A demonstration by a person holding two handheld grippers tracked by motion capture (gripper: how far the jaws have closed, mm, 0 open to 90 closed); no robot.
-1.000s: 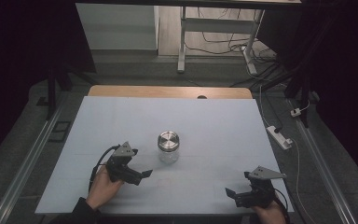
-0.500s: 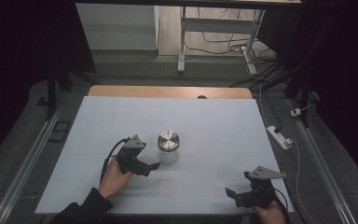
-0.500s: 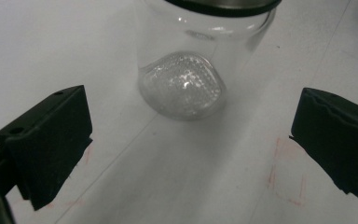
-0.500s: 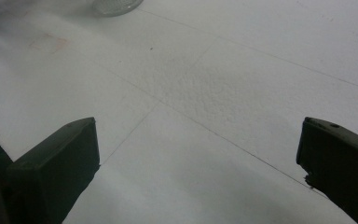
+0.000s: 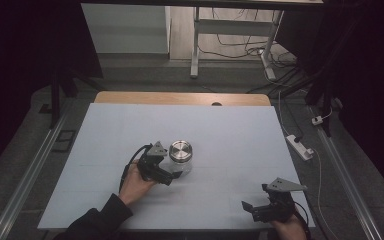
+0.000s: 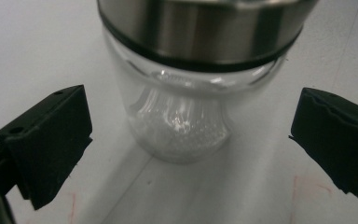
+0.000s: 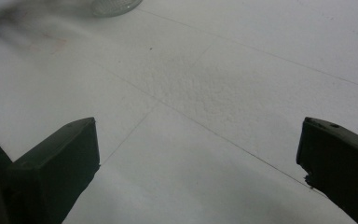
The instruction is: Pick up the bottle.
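Observation:
A clear glass jar [image 5: 181, 158] with a brushed metal lid stands upright near the middle of the white table [image 5: 240, 135]. My left gripper [image 5: 174, 175] is open right beside the jar's near left side. In the left gripper view the jar [image 6: 186, 98] stands just ahead, between the two spread jaws, which do not touch it. My right gripper [image 5: 250, 209] rests open near the table's front right edge, with bare table between its jaws. The jar's base [image 7: 114, 5] peeks in at the top of the right gripper view.
The table's wooden back edge [image 5: 180, 98] has a small dark hole. A white power strip [image 5: 300, 146] lies on the floor off the right side. A metal table frame and cables [image 5: 240, 45] stand behind. A rail [image 5: 25, 175] runs along the left.
My left gripper has moved forward and to the right, from the front left of the table up to the jar. The right gripper has stayed put.

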